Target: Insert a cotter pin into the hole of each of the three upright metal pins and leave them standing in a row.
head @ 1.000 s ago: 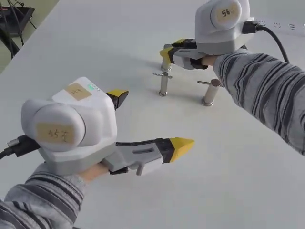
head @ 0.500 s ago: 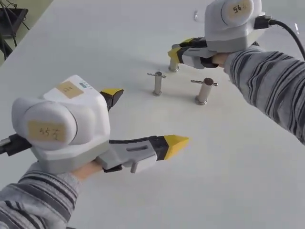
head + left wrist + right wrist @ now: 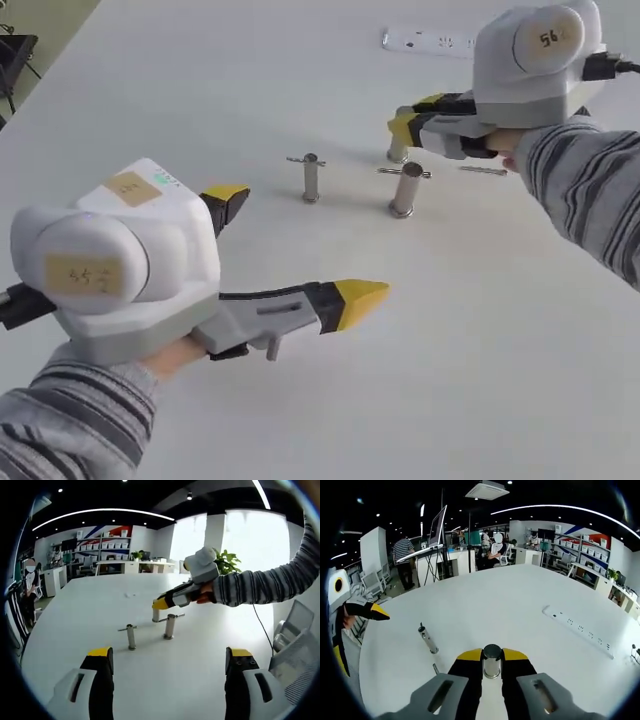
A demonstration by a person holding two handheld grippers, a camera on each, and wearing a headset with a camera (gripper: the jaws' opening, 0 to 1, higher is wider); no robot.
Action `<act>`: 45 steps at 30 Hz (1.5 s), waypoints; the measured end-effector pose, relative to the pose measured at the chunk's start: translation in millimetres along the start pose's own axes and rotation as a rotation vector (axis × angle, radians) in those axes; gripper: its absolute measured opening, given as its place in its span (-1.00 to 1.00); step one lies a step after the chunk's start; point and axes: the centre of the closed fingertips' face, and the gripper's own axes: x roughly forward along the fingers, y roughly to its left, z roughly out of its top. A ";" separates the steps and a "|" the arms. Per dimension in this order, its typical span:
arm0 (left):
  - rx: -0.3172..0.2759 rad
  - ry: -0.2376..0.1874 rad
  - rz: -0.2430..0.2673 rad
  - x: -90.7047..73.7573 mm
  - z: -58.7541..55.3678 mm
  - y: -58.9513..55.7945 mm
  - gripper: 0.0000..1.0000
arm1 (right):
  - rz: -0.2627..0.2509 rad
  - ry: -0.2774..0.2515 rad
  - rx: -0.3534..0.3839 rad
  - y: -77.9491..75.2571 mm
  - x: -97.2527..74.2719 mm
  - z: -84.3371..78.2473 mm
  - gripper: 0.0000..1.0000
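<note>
Within right hand-held gripper (image 3: 492, 656), metal pin (image 3: 491, 667) clamped.

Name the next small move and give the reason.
Probably the open left tongs should cross to the loose cotter pin lying on the table near the right tongs. Those are shut on the far metal pin, which seems to lack one, while the left pin and the near pin already carry theirs.

The white table (image 3: 200, 80) bears three upright pins (image 3: 310, 178) (power strip (image 3: 430, 42) beyond).
</note>
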 end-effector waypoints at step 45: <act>0.025 -0.010 -0.006 -5.6 9.3 -11.0 0.82 | 0.013 0.005 0.024 59.9 -91.9 -54.0 -0.84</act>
